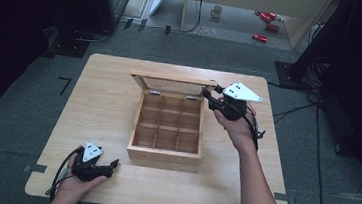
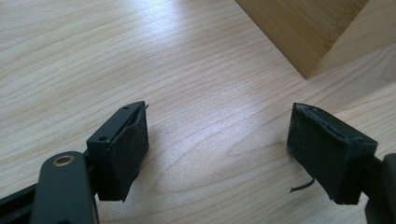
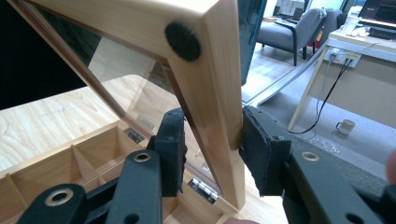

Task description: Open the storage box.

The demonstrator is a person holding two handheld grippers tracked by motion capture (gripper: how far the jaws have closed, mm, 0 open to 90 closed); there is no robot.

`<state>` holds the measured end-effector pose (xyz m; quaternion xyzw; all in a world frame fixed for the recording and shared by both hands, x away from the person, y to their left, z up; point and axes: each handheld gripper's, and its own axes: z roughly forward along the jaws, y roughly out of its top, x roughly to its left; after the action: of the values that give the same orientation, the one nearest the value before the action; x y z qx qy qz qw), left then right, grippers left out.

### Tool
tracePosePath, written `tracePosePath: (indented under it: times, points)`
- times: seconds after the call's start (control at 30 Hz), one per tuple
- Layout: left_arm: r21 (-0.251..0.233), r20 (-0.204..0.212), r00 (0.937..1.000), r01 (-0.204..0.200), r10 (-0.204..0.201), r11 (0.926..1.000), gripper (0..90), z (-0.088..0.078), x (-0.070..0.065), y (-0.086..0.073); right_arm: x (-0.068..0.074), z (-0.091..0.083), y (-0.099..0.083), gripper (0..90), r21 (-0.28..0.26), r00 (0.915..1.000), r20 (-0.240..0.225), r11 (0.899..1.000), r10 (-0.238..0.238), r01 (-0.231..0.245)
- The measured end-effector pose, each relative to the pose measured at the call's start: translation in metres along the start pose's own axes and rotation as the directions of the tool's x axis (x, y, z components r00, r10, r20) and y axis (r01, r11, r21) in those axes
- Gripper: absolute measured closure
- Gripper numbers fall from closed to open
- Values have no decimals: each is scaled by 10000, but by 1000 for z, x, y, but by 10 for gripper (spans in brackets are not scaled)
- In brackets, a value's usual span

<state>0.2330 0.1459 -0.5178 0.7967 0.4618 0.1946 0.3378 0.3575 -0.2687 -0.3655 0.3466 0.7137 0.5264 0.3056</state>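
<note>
Nearest the camera, at the near left corner of the pale wooden table (image 1: 109, 100), the left gripper (image 1: 107, 168) lies low in the person's left hand (image 1: 73, 184), its jaws spread wide and holding nothing. It sits well apart from the light wooden compartment box (image 1: 167, 133), which stands at the table's middle, to the gripper's far right. The right gripper (image 1: 208, 95) is held up at the box's far right corner, clamped on the right side rail of the raised, glass-paned wooden lid (image 1: 173, 83). Its own view shows what the high view cannot: black pads (image 3: 173, 149) pressing the lid frame (image 3: 212, 98) from both sides, a round black bumper (image 3: 183, 41) on the frame's corner, metal hinges (image 3: 203, 189) and the empty dividers below. From the left gripper view, bare table grain lies between the open jaws, with one bottom corner of the box (image 2: 303, 32) just ahead.
</note>
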Motion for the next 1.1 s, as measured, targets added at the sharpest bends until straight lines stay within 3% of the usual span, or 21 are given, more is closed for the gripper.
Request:
tracePosePath:
  times: [0.47,0.8,1.1]
  points:
    - [-7,27,10000,11,-11,10000,211,0,1,0,-21,23,17,674,96,9994,331,9999,42,-45]
    - [-6,14,10000,-1,1,10000,208,0,0,0,-33,38,25,674,249,9960,459,9967,765,-777]
    - [6,3,10000,-32,32,10000,207,0,0,0,-46,56,33,674,501,9856,547,9854,1601,-1629]
